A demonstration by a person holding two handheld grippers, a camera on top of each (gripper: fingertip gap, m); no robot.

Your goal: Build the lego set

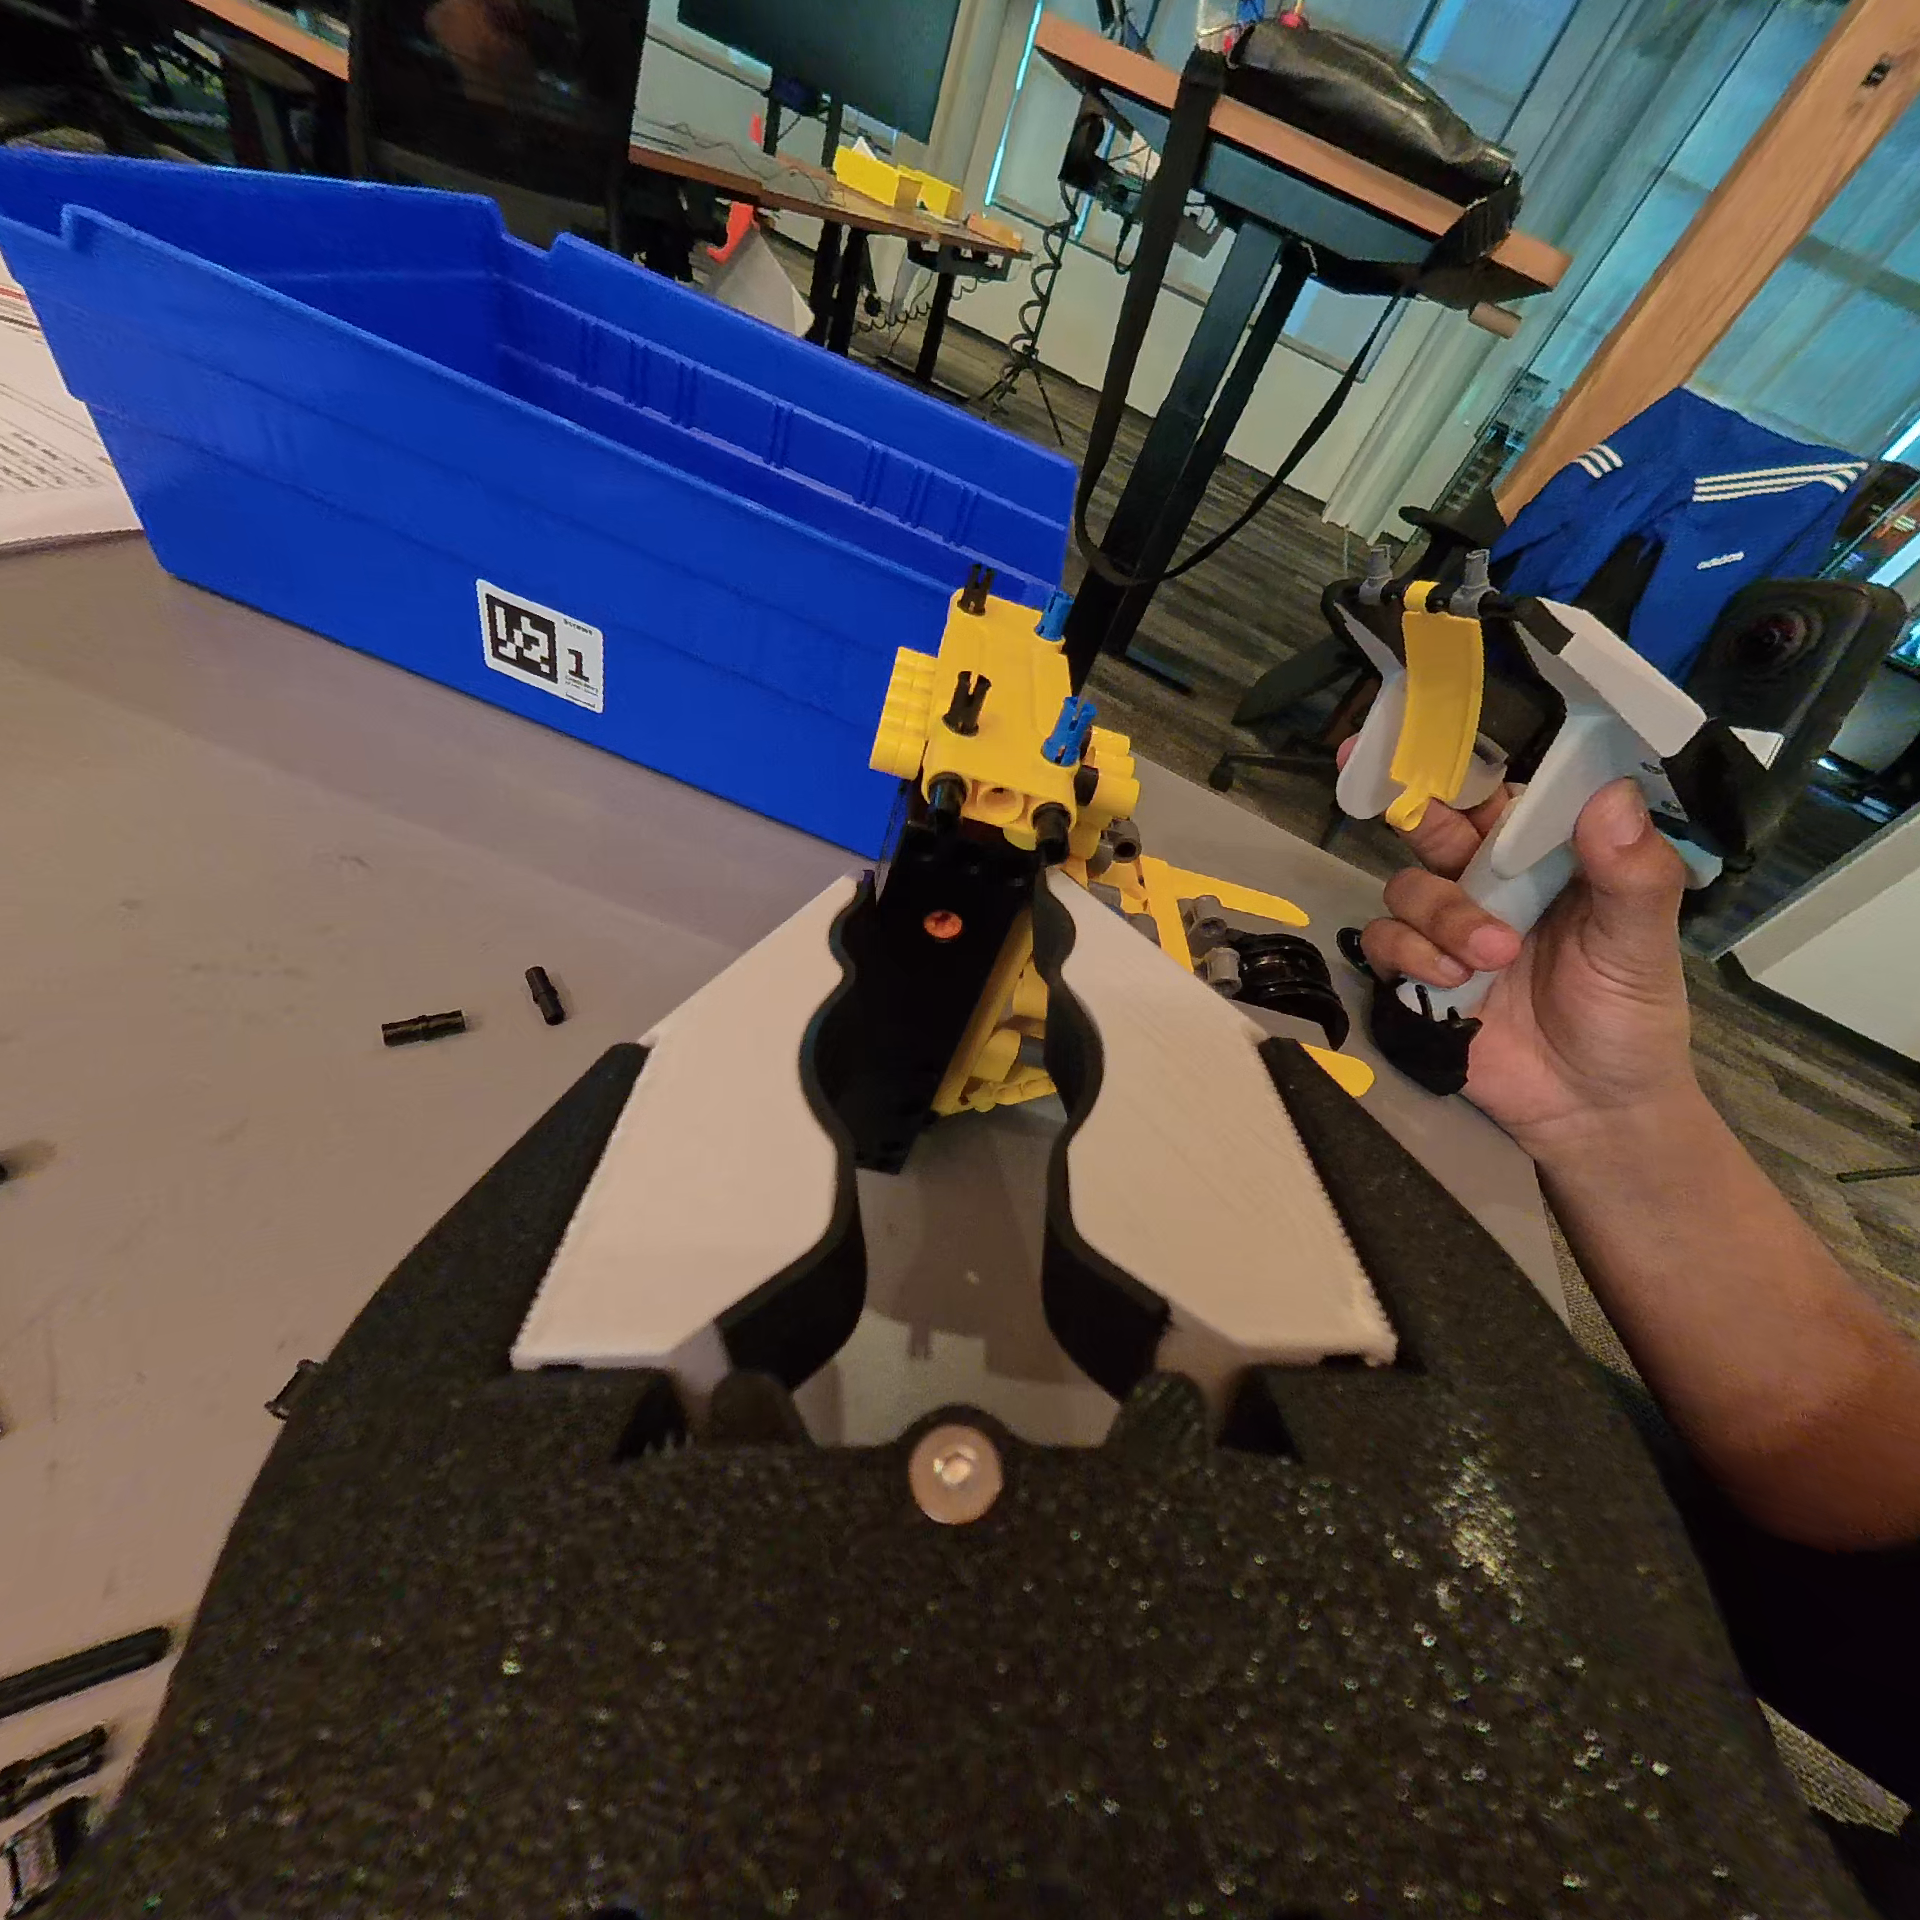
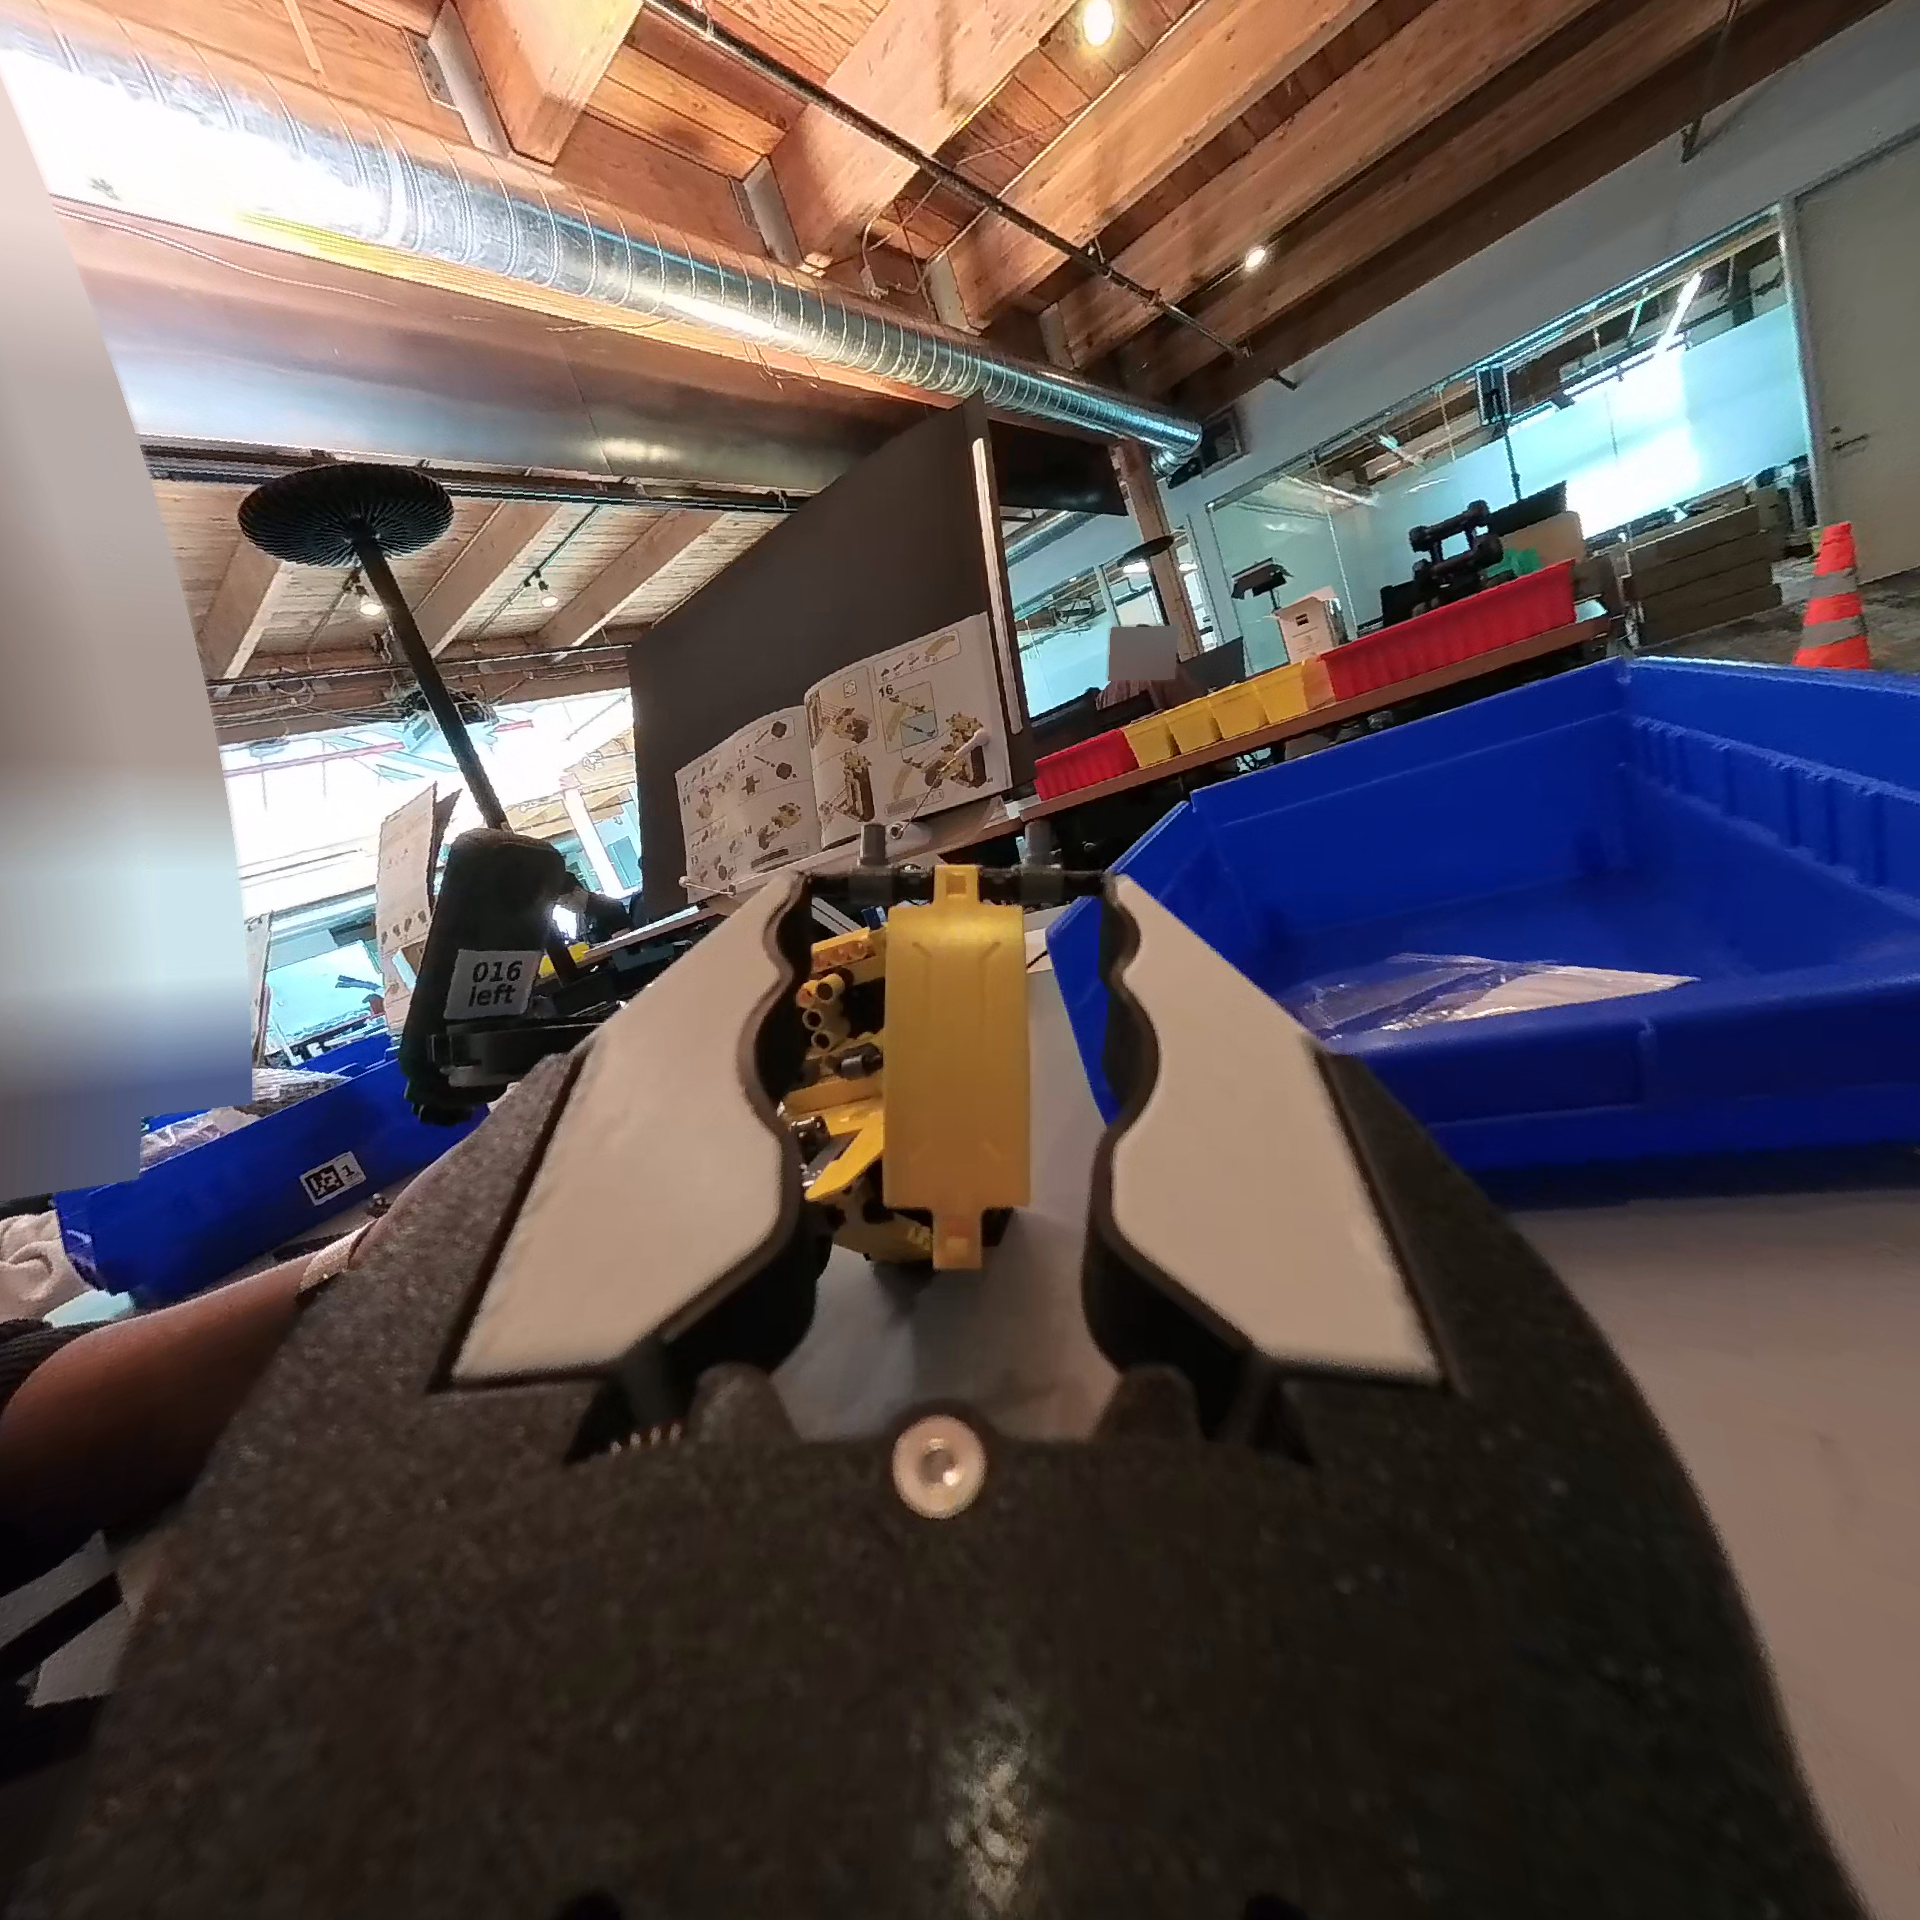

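My left gripper (image 1: 951,904) is shut on the black block of a yellow and black brick assembly (image 1: 987,717) and holds it upright above the grey table (image 1: 260,831). Black and blue pins stick out of its yellow top. My right gripper (image 2: 951,894) is shut on the ends of a black axle (image 2: 1039,885) that carries a yellow curved panel (image 2: 956,1070) and grey connectors. In the left wrist view a hand holds the right gripper (image 1: 1423,608) with its panel (image 1: 1439,707) up to the right of the assembly, apart from it. The assembly (image 2: 831,1029) shows behind the panel in the right wrist view.
A blue bin (image 1: 520,416) with a tag sticker stands behind the assembly; in the right wrist view it (image 2: 1558,935) holds a clear bag. Loose black pins (image 1: 423,1029) lie on the table at left. Black tyres (image 1: 1283,971) and yellow parts lie at right. An open instruction booklet (image 2: 831,769) stands behind. My hands' fingertips stand some 15 centimetres from each other.
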